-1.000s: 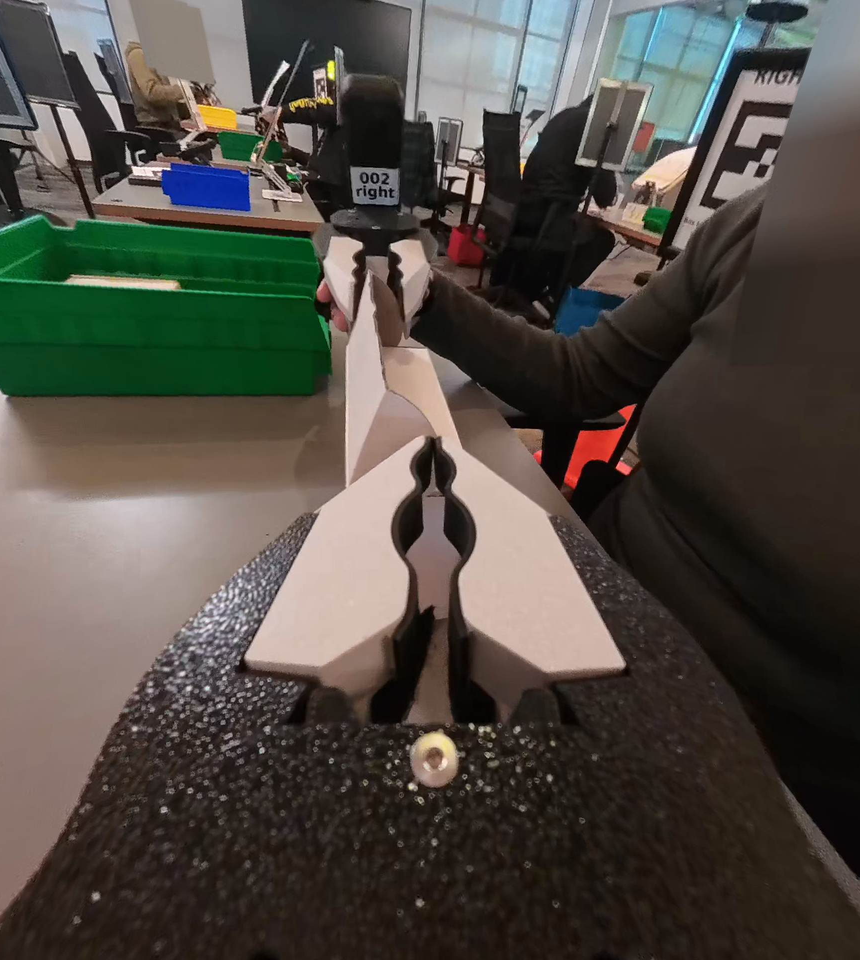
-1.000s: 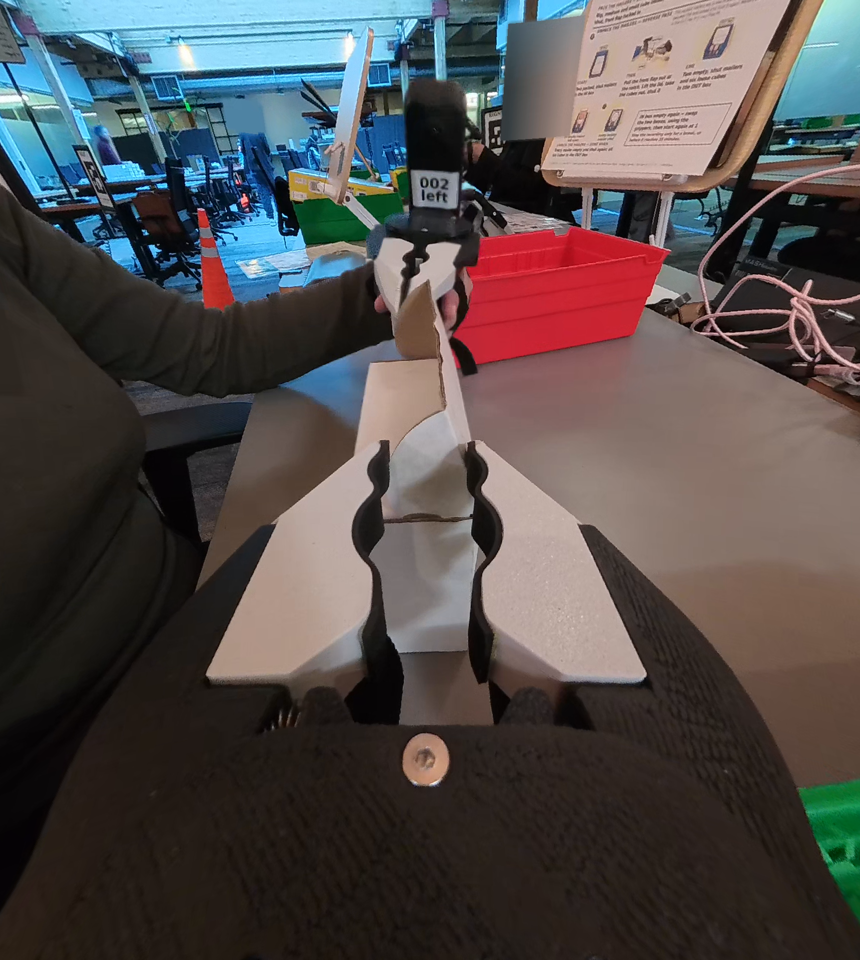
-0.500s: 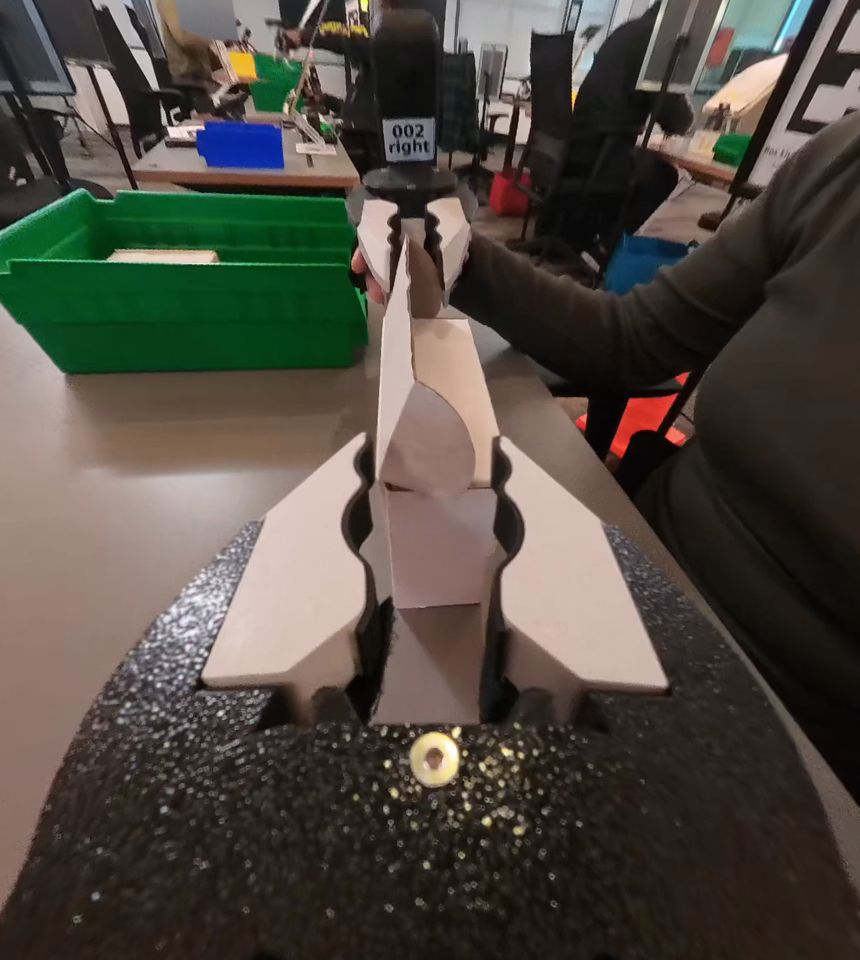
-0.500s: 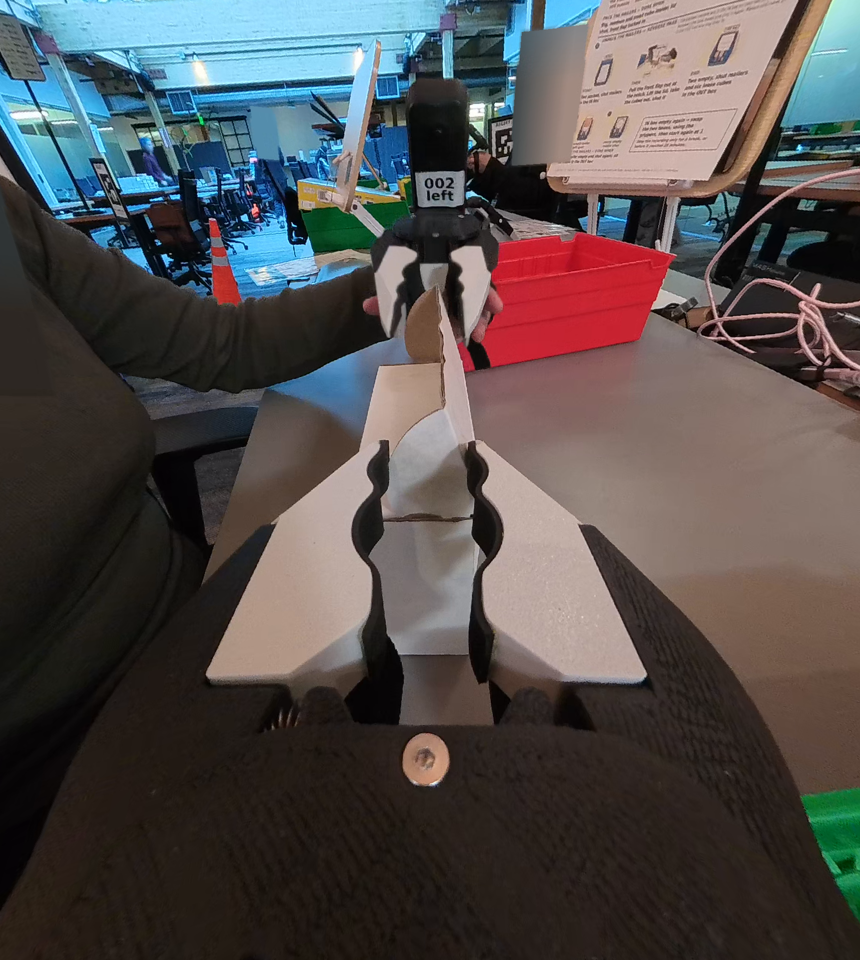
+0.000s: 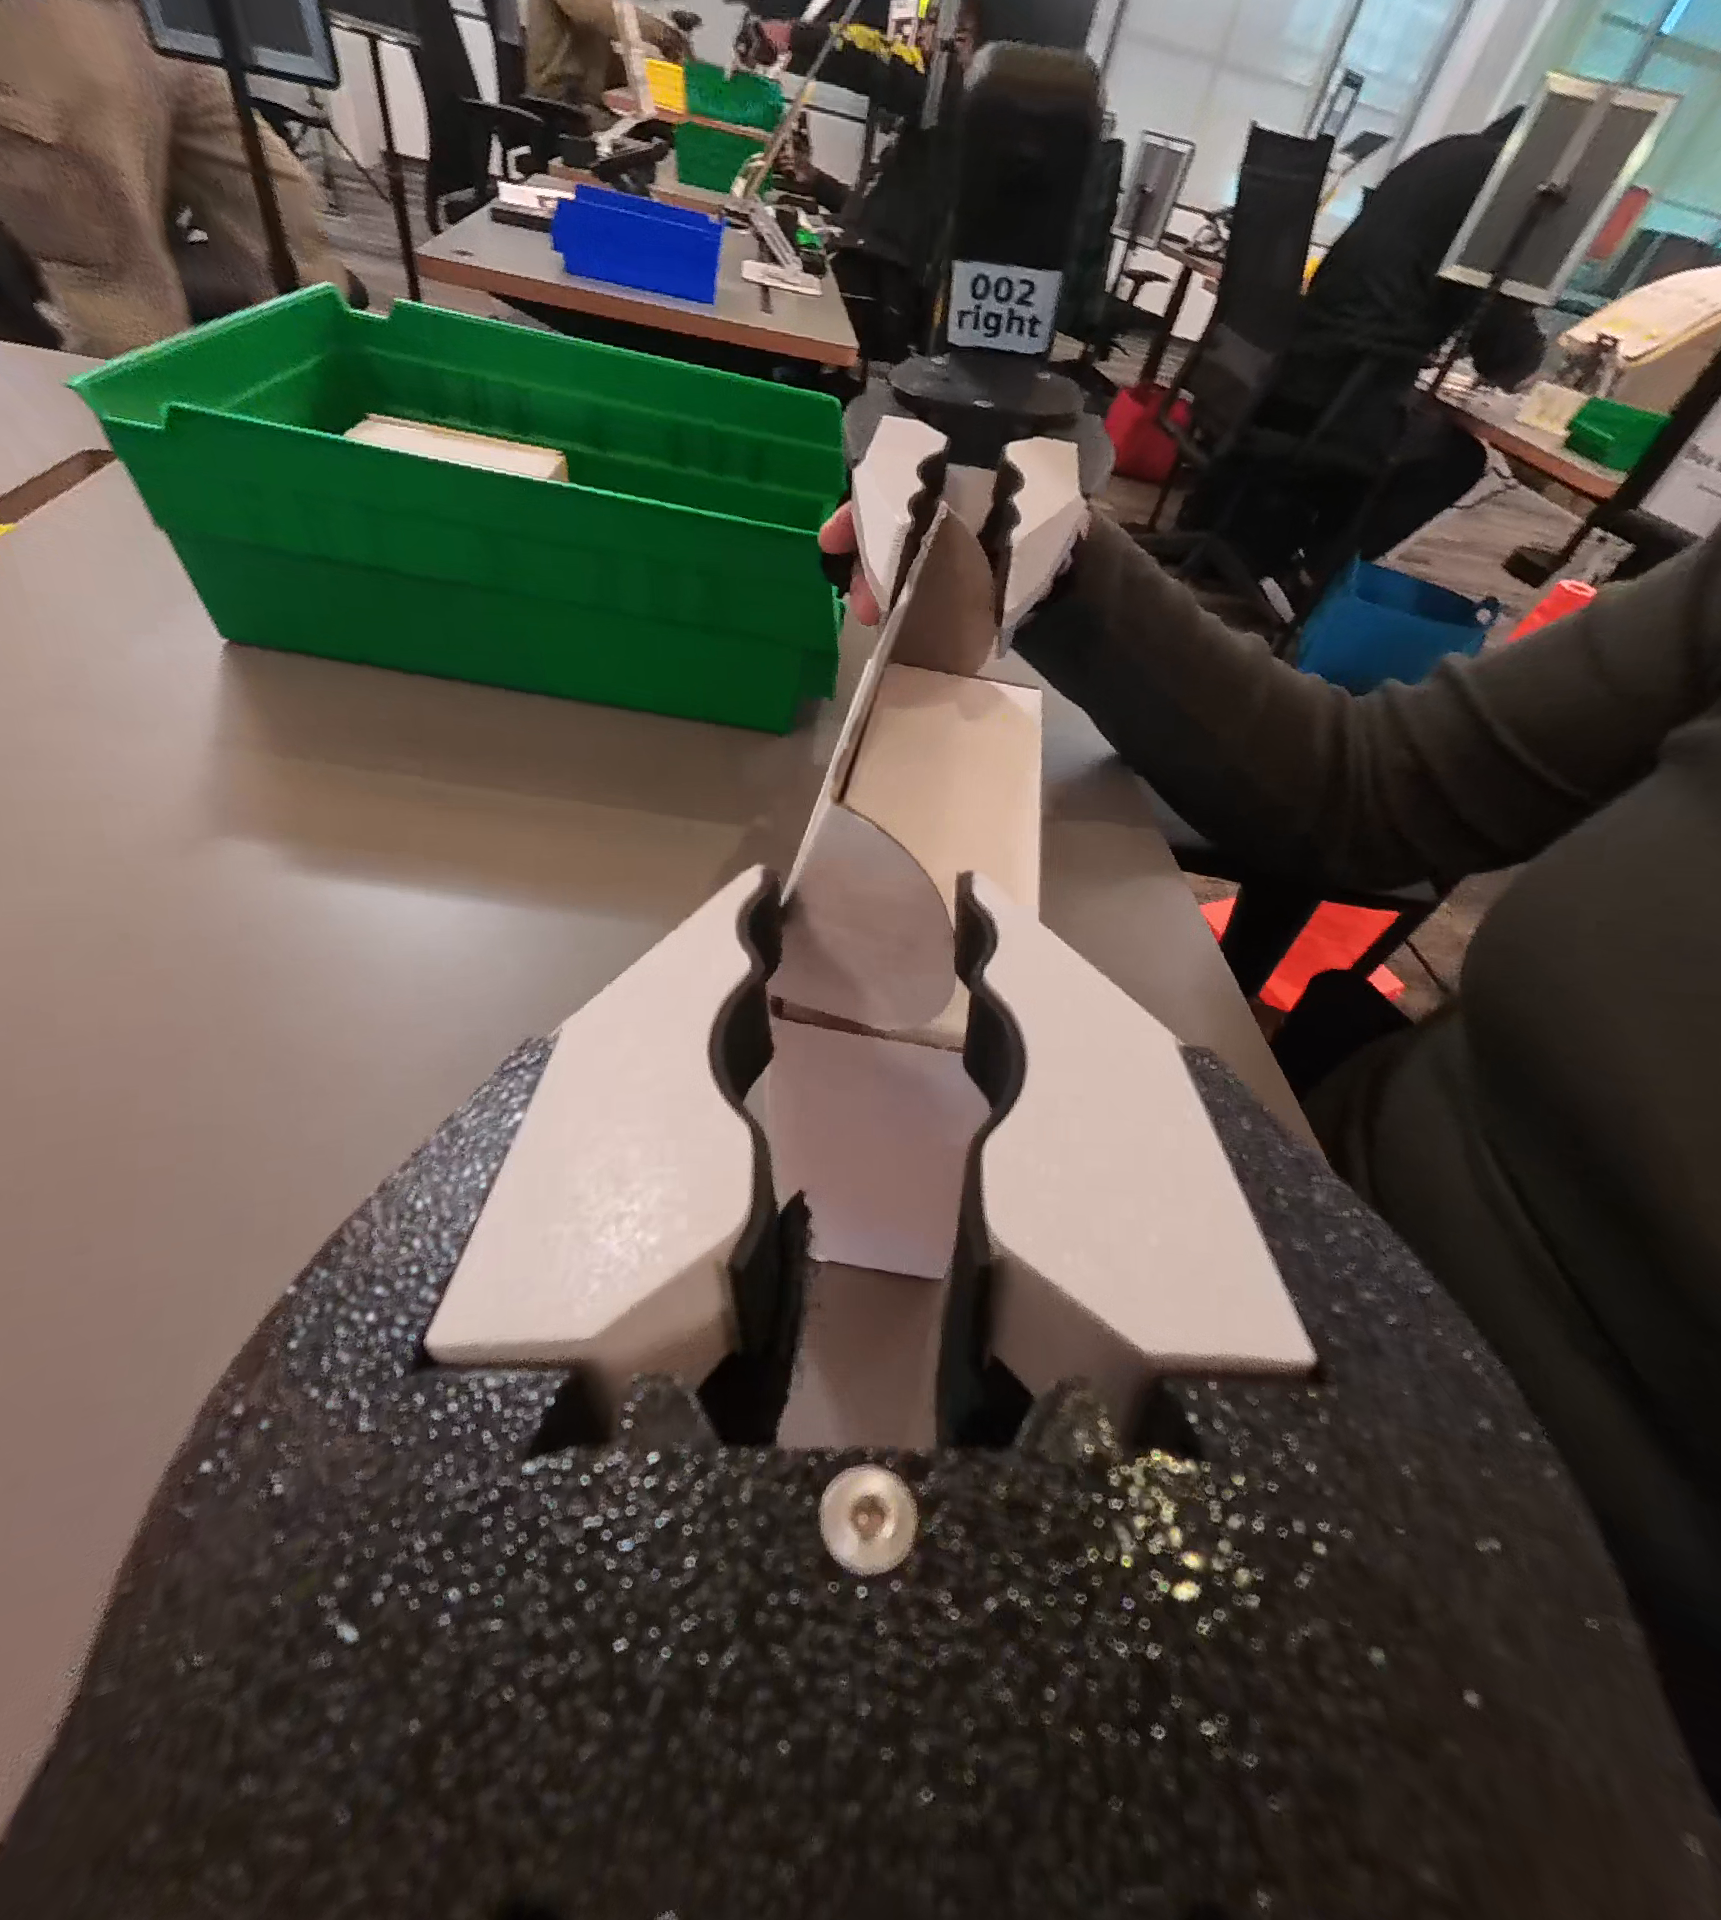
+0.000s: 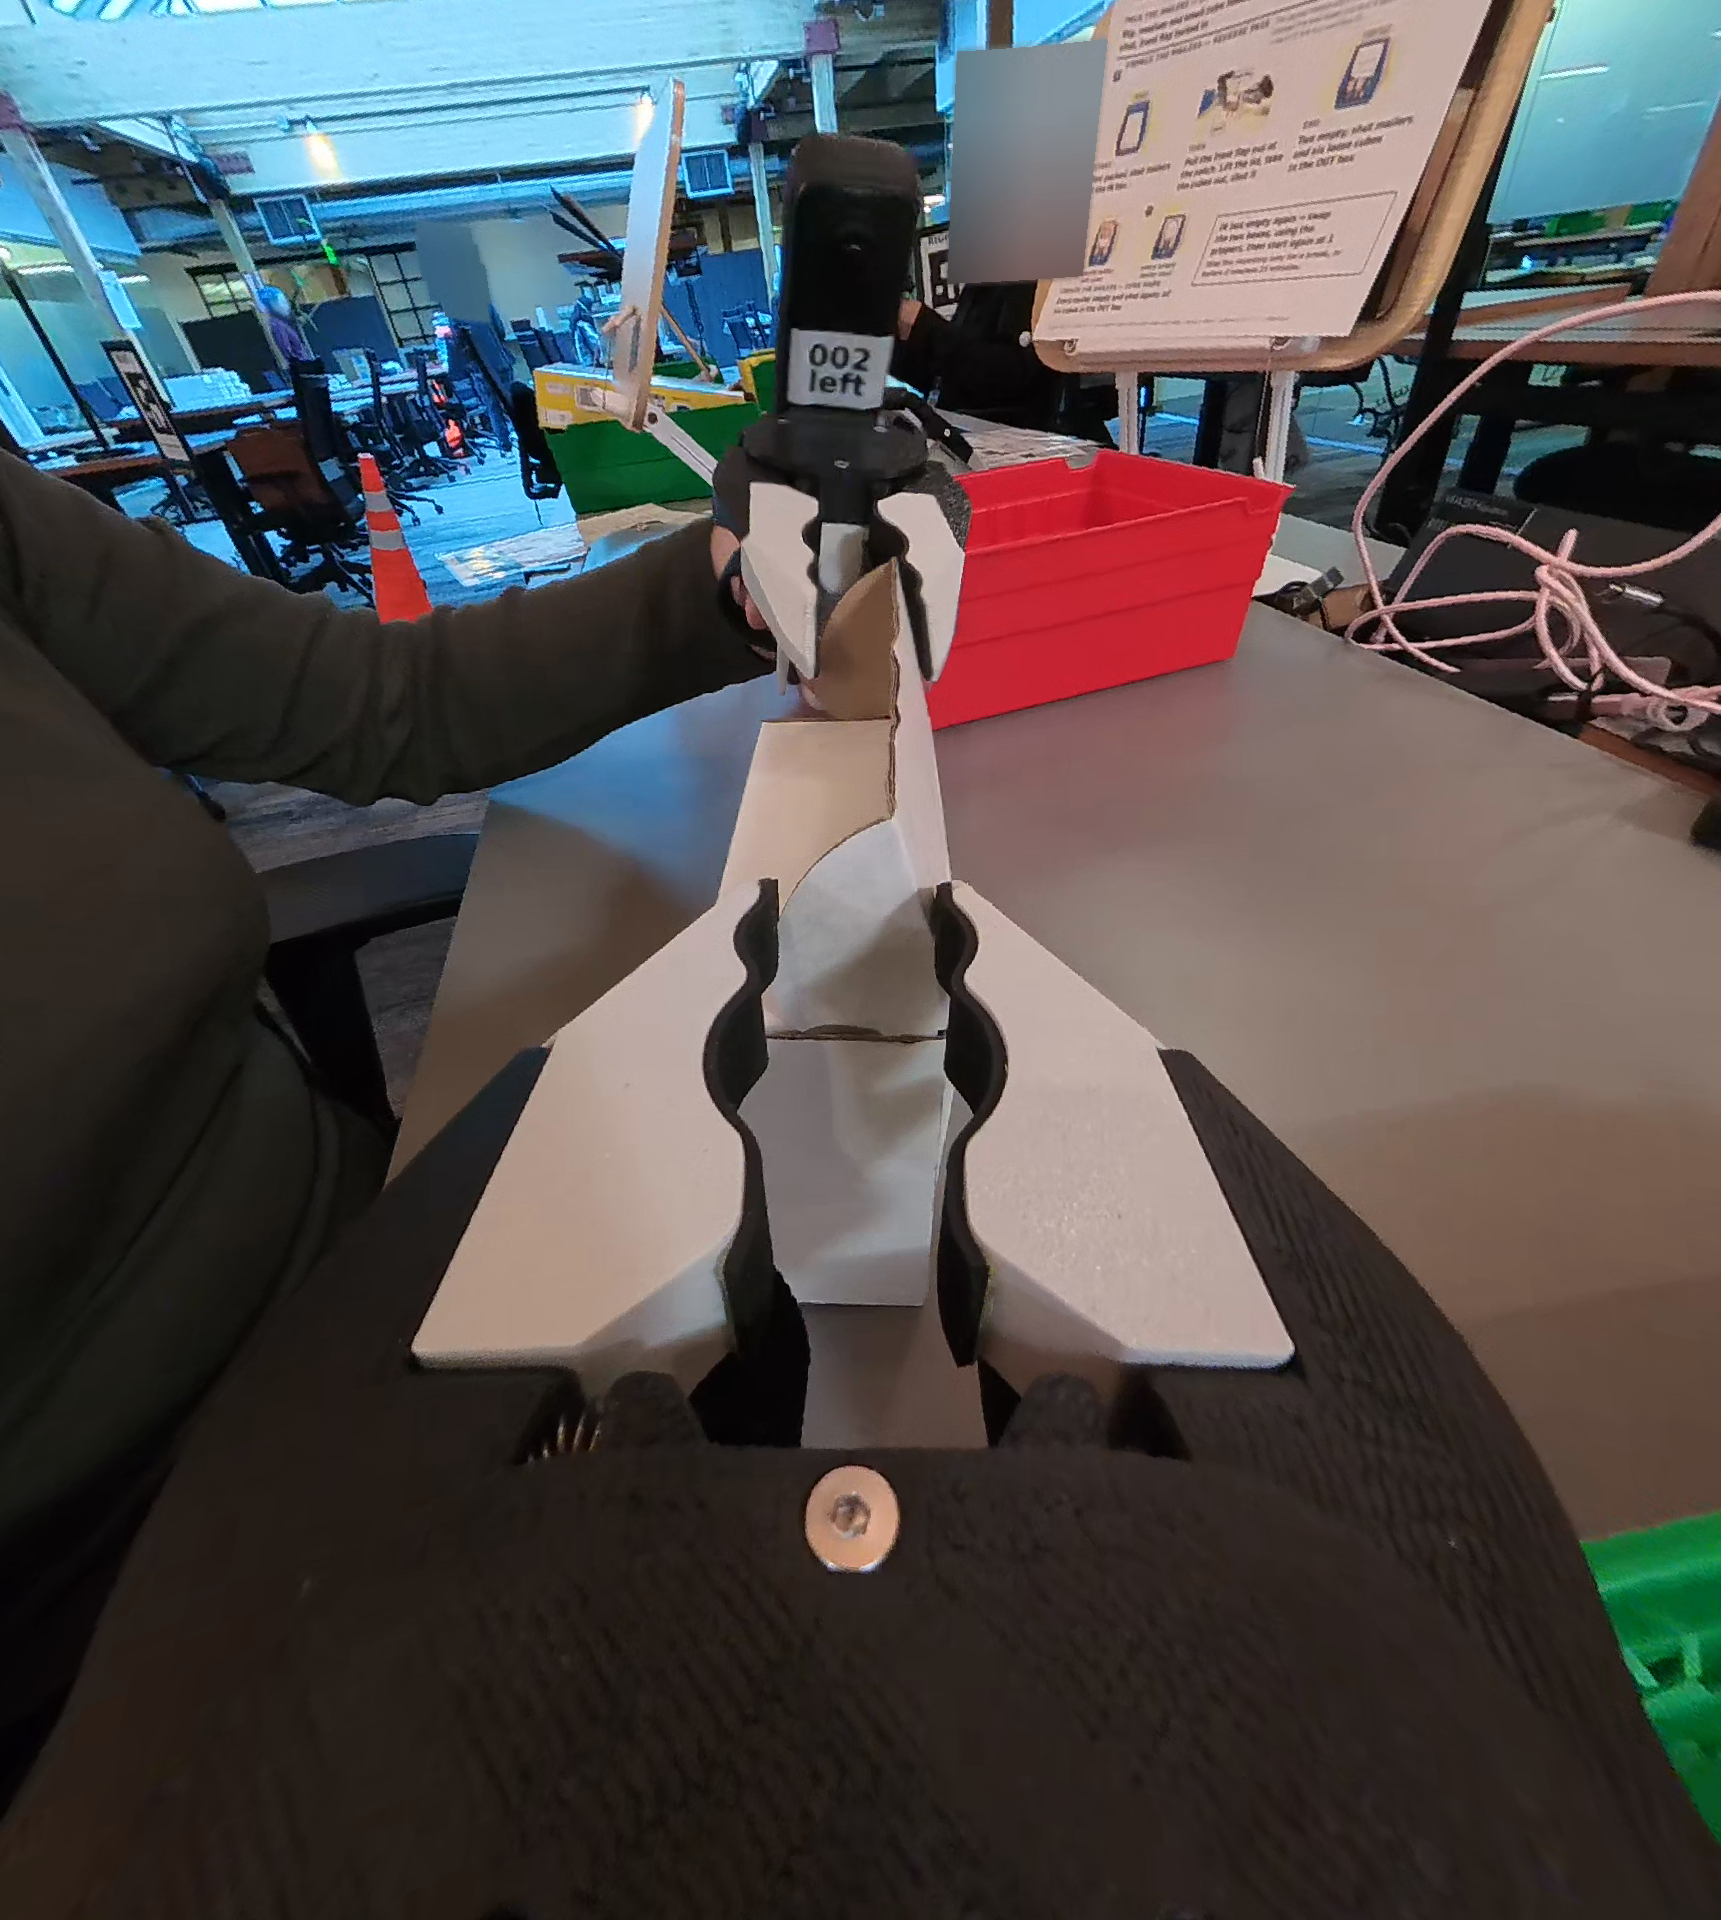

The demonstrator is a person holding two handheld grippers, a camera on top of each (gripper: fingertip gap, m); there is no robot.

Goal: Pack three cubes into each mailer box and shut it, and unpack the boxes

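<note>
White-and-kraft cardboard mailer box (image 5: pixel 939 769) spanning between 2 grippers at the near table (image 5: pixel 212 935) edge, lid partly raised, rounded side flaps out at both ends.

Left gripper (image 5: pixel 866 935): clamped across the box's near end, pads (image 5: pixel 747 997) bearing on the end wall and flap. Red bin (image 6: pixel 1095 561) beyond it, looks empty.

Right gripper (image 6: pixel 851 935): likewise closed across the opposite end of the box, pads against the cardboard. Green bin (image 5: pixel 482 540) behind it, holding 1 flat pale box (image 5: pixel 461 452).

No cubes visible; box interior hidden.

Step, judged: shutting the lid, or opening it to unpack; cannot tell which. Next move calls for steady hold at 1 end while the other frees or tucks a flap.

Writing: small label on each gripper handle; instruction sheet on a stand (image 6: pixel 1251 156). Not transcribed.
</note>
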